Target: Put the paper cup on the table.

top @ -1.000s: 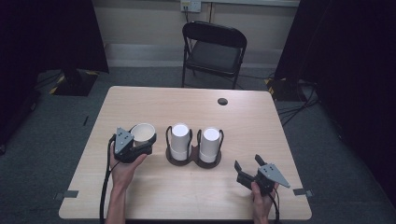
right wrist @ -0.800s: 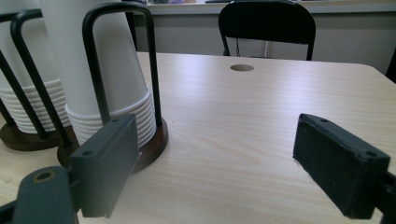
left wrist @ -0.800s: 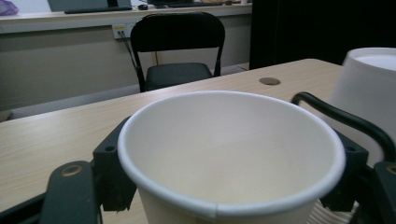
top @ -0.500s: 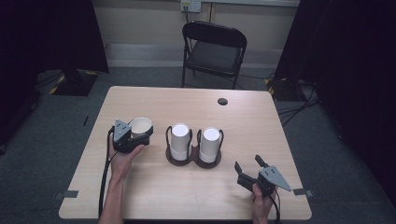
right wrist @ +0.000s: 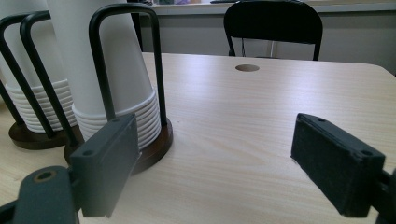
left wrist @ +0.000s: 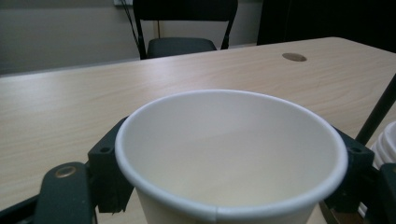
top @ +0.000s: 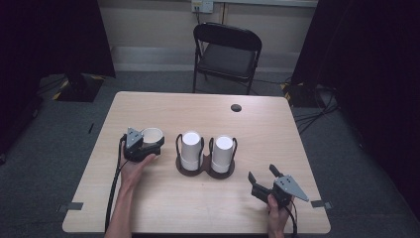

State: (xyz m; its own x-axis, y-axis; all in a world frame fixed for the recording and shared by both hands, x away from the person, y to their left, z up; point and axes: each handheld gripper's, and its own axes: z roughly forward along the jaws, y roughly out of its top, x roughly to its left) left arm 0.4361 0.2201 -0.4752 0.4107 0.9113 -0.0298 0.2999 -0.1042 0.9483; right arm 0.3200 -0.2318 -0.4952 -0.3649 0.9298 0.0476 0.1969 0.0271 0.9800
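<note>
The left gripper has just been opening its jaws around the paper cup, left of the cup holder on the counter; back away straight and slow, right gripper spread wide.

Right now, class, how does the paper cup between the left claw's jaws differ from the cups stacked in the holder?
The single cup stands upright, mouth open upward; the stacked cups are upside down, bases on top. The single cup sits alone on the table between the left claw jaws; the stacked cups nest inside a black wire holder. All look like the same white paper cups.
</note>
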